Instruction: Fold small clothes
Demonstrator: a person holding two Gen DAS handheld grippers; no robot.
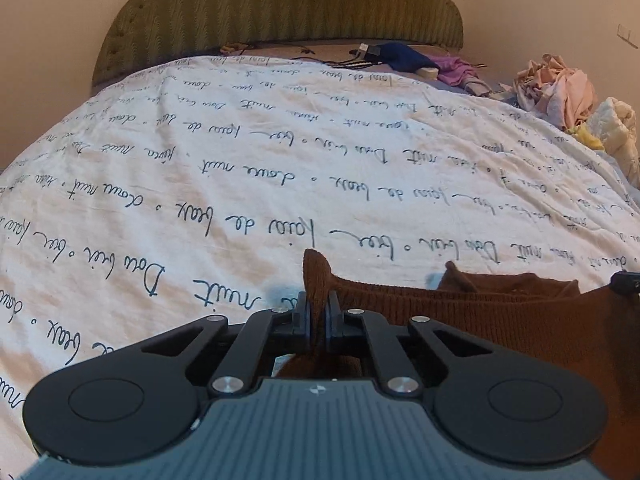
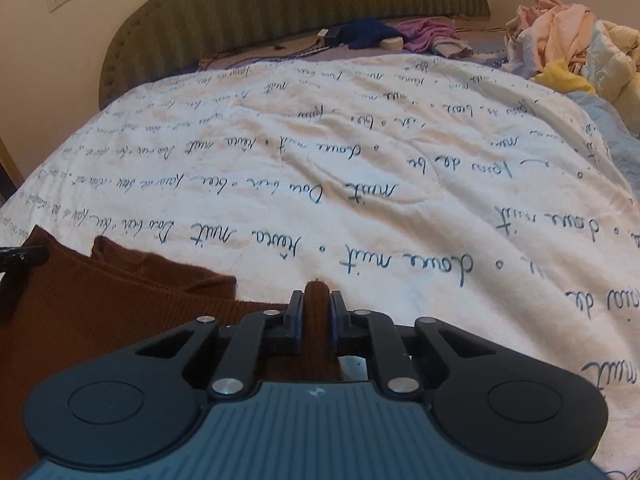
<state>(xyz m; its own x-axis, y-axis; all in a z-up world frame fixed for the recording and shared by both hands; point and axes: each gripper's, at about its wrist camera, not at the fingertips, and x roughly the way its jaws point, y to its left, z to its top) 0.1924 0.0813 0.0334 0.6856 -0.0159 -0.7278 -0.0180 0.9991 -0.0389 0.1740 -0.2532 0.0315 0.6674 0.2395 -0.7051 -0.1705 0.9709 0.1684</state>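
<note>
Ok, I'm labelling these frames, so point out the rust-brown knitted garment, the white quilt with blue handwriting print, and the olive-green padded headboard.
rust-brown knitted garment (image 1: 500,320): left wrist view, on its ribbed body.
white quilt with blue handwriting print (image 2: 360,152): right wrist view, on its middle.
olive-green padded headboard (image 1: 280,12): left wrist view, on its striped face.

A brown ribbed knit garment (image 1: 500,312) lies on the white script-printed quilt (image 1: 280,152), pinched between each gripper's fingers; a heap of pale clothes (image 1: 556,88) lies far ahead, right.

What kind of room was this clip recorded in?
Most likely a bedroom: a bed with a script-printed quilt, a padded green headboard against the wall, and loose clothes piled beside it.
</note>
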